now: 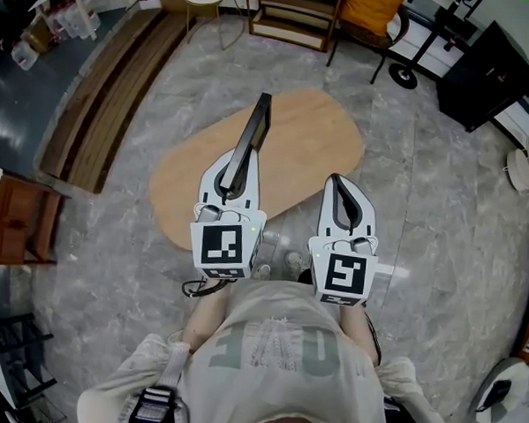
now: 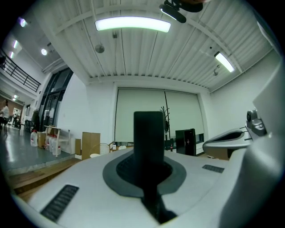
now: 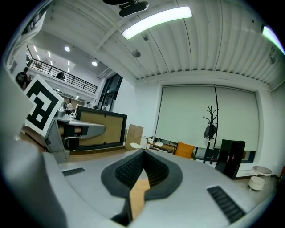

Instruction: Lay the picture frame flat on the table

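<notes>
Frame [image 1: 259, 122] base inside left tongs [image 1: 238, 167]

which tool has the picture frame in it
The left tool: its jaws clamp the black picture frame by its edge; the right tool is shut on nothing.

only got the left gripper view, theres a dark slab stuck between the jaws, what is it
observer: It's the picture frame. The right gripper view shows it face-on, with a black border round a tan panel.
operator: where is it vs the table
observer: In the head view the left gripper holds it up on edge over the oval wooden table. I can't tell whether it touches the top.
operator: and the right gripper
observer: The right gripper hangs beside it over the table's near edge, with its jaws together and nothing in them.
</notes>
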A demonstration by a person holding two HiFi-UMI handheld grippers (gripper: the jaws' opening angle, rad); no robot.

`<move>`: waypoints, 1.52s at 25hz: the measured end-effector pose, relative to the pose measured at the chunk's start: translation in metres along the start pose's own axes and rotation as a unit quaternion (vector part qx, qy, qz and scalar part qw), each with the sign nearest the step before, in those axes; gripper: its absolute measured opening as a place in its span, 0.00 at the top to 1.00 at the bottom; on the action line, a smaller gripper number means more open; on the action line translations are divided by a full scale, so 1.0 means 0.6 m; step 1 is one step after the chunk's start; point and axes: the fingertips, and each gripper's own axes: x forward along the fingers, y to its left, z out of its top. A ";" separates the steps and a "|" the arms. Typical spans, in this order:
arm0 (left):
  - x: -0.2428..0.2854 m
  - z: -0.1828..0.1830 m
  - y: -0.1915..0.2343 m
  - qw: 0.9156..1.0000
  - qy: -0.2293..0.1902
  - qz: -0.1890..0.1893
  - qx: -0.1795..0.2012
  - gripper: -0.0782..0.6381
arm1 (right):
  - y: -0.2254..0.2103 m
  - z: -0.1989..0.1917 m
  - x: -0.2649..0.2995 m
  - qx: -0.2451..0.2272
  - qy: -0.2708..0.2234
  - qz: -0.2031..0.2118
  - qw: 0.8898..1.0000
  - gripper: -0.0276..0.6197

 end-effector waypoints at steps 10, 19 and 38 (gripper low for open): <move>0.039 0.009 -0.038 0.999 0.006 0.031 0.003 0.86 | -0.070 0.001 0.025 0.017 -0.015 0.026 0.999 0.95; 0.050 0.004 -0.065 0.999 0.012 0.046 0.019 0.86 | -0.098 -0.003 0.031 0.029 -0.030 0.053 0.998 0.95; 0.158 -0.195 0.038 0.979 0.081 0.106 0.154 0.86 | -0.064 -0.129 0.219 -0.023 -0.021 0.118 0.993 0.95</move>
